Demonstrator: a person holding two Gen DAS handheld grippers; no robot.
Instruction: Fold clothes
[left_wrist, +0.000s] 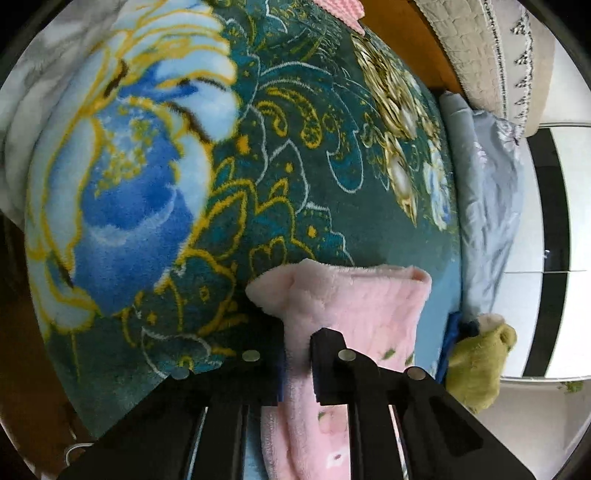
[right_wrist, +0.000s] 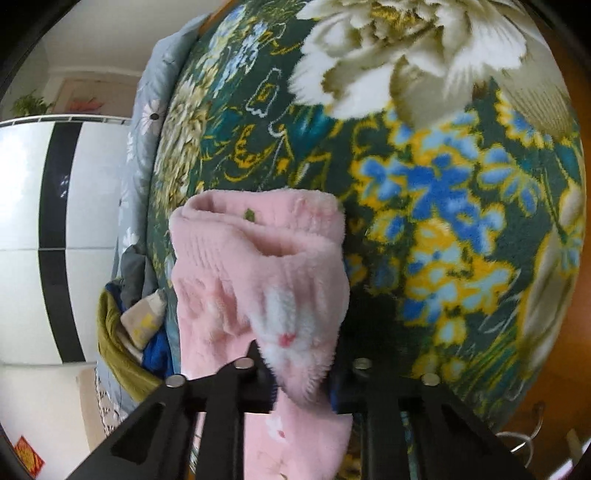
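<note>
A pink fleece garment (left_wrist: 343, 302) is pinched in both the left tool (left_wrist: 297, 350) and the right tool (right_wrist: 301, 363), held above the floral blanket (left_wrist: 258, 166) at 6 o'clock, its top edge doubled over, so folding is judged partly done

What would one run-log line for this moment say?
task: fold clothes | left gripper: shut on pink fleece garment | right gripper: shut on pink fleece garment | surface: floral blanket | stage: garment held
</note>
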